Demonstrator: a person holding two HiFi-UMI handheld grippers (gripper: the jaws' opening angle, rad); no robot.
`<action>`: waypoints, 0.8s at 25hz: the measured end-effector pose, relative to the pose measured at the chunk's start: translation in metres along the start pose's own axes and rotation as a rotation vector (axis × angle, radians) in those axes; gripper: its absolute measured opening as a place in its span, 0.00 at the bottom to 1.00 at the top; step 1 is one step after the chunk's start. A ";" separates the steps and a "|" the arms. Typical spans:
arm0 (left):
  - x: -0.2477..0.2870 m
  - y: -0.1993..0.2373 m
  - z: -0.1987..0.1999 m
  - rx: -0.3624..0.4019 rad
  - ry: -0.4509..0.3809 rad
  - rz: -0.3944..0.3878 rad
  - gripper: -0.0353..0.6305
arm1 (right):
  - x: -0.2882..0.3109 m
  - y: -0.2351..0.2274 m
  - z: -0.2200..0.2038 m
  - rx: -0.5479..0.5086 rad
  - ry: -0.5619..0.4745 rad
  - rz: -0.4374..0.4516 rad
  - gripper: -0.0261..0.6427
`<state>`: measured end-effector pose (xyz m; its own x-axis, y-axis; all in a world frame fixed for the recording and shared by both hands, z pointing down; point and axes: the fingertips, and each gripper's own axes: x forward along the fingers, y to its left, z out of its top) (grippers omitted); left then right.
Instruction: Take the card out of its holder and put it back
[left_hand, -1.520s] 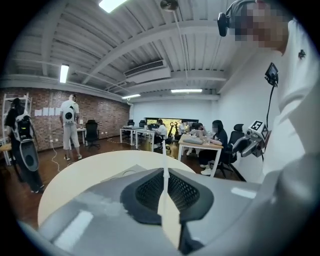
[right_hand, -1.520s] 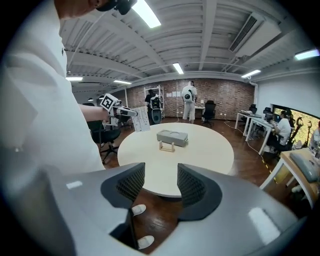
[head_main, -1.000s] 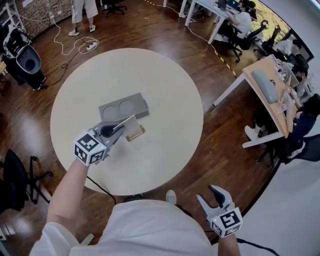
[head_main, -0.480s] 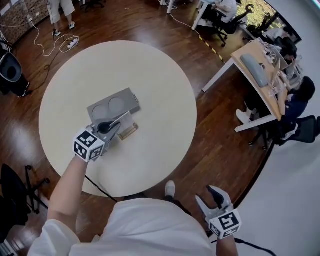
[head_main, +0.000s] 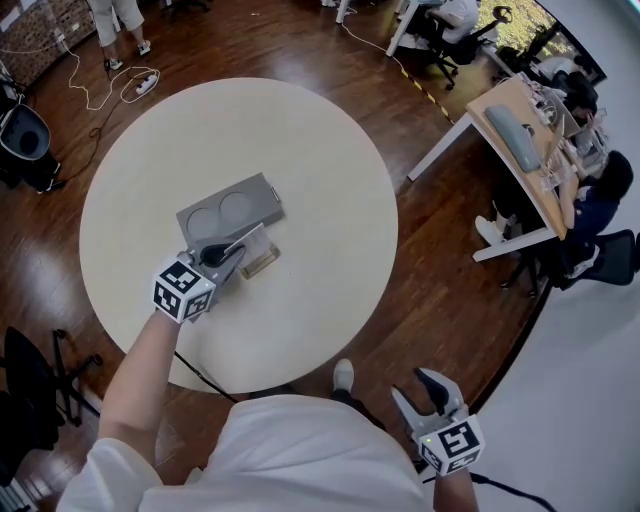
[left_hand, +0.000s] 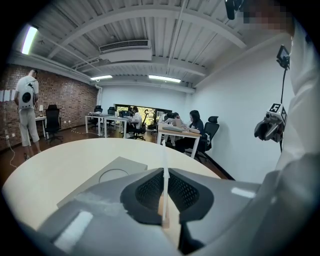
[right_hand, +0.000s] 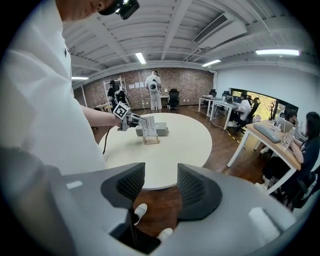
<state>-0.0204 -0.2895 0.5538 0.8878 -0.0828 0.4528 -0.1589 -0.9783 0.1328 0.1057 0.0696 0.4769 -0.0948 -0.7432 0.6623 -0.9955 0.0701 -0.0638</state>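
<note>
- Two tongs are in play, and only one is working. The left tongs (head_main: 228, 255) are pressed together on the thin, pale, see-through card (right_hand: 149, 126), pinching it by its near-left side. We judge that this keeps the card upright, edge-on to the pads, so it lines up with the slot.
- One small wooden holder (head_main: 262, 263) stands near the middle of the round cream tabletop (head_main: 320, 150). The card's lower edge is at the holder, but we cannot tell whether it sits in the slot or is just clear of it.
- One flat grey rectangular block (head_main: 230, 208) with two round recesses lies just beyond the holder, on its far side. It seems to have no part in this step.
- The right tongs (head_main: 430, 392) hang spread and empty off the near right of the tabletop, over the wooden floor. We take them to be parked out of the way, since one grip is enough for so light a card.
</note>
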 end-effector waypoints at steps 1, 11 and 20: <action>0.001 0.000 -0.001 -0.001 0.003 -0.001 0.08 | 0.000 -0.001 0.000 0.000 0.001 0.000 0.35; 0.018 0.002 -0.026 0.008 0.048 -0.027 0.08 | -0.004 0.001 -0.004 0.008 0.022 -0.010 0.35; 0.025 0.002 -0.039 0.025 0.076 -0.048 0.08 | -0.011 0.012 -0.015 0.032 0.044 -0.017 0.35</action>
<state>-0.0155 -0.2859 0.6000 0.8587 -0.0219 0.5121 -0.1055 -0.9853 0.1347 0.0945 0.0890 0.4797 -0.0790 -0.7142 0.6955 -0.9964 0.0361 -0.0761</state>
